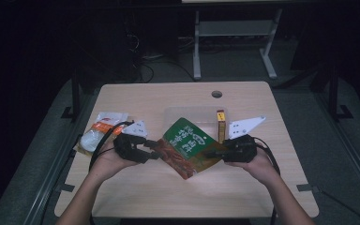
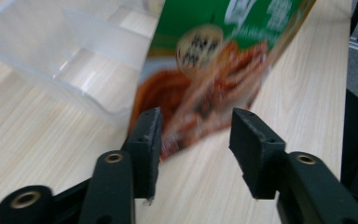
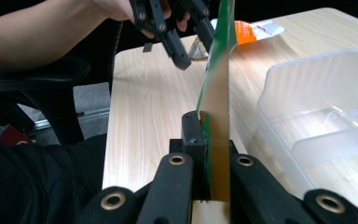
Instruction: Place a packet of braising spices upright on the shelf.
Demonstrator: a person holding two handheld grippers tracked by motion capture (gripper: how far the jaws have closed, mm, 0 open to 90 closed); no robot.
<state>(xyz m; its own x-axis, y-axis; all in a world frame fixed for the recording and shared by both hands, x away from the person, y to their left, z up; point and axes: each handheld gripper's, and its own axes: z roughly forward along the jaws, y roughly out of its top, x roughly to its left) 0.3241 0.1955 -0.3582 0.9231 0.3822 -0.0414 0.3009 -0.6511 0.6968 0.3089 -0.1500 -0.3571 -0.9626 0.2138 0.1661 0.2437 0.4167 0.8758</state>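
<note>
I hold the green pouch (image 1: 188, 146) up over the table (image 1: 136, 197), just in front of the clear tub (image 1: 171, 114). My right gripper (image 3: 204, 135) is squeezed tight on one edge of the pouch. My left gripper (image 2: 193, 140) has its jaws wide apart, with the other edge of the pouch between them, and it is not pinching yet.

I think the pouch is light and floppy. It bends where I hold it. Its skin looks shiny, so it could slip. I would grab the flat sealed edge, not the puffy middle.

A yellow box (image 1: 221, 124) stands at the tub's right. A white packet (image 1: 98, 132) lies well to the tub's left.
</note>
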